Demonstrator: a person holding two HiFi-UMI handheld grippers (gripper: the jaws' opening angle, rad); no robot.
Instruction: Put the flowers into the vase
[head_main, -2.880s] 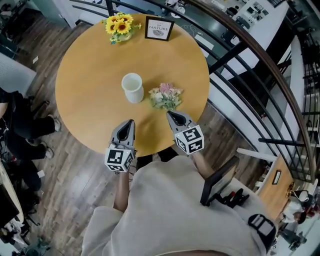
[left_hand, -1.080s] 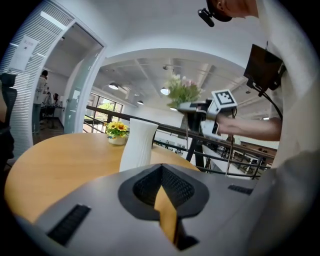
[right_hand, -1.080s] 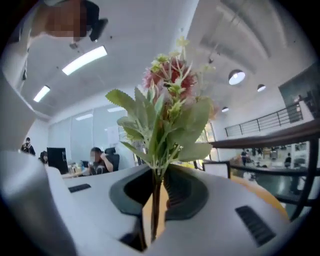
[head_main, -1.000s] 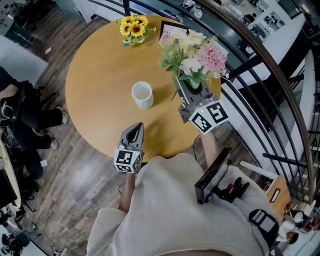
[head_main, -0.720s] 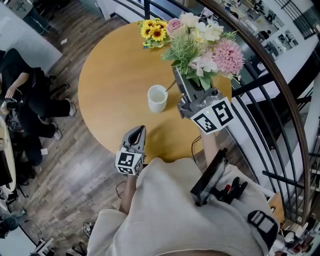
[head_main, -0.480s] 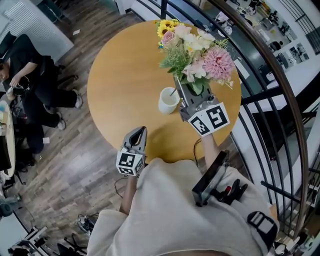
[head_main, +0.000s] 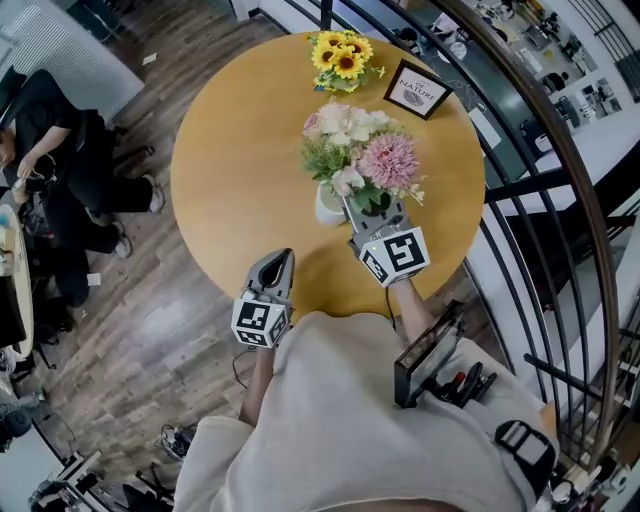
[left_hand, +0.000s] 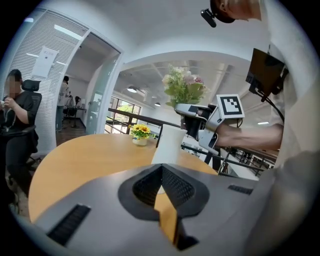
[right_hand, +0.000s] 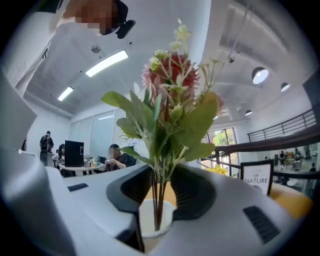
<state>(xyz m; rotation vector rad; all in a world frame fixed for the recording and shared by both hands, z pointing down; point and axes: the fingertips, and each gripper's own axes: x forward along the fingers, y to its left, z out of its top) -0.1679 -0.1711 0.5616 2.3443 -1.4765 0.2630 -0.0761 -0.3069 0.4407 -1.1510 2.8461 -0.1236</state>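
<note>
A bouquet of pink and white flowers (head_main: 355, 150) stands over the white vase (head_main: 323, 208) on the round wooden table (head_main: 230, 170), and hides most of the vase. In the right gripper view the green stems (right_hand: 157, 195) run down into the vase's mouth (right_hand: 156, 222). My right gripper (head_main: 362, 215) sits level at the stems. Its jaws are opening, with the stems loose between them and table showing beside them. My left gripper (head_main: 277, 262) is shut and empty, near the table's front edge and left of the vase (left_hand: 167, 145).
A small pot of sunflowers (head_main: 342, 55) and a framed sign (head_main: 417, 90) stand at the table's far side. A dark railing (head_main: 520, 150) curves close along the right. A seated person (head_main: 60, 150) is off to the left.
My right gripper came down and toward the vase with the bouquet; the stems now stand in the vase. The left gripper has hardly moved.
</note>
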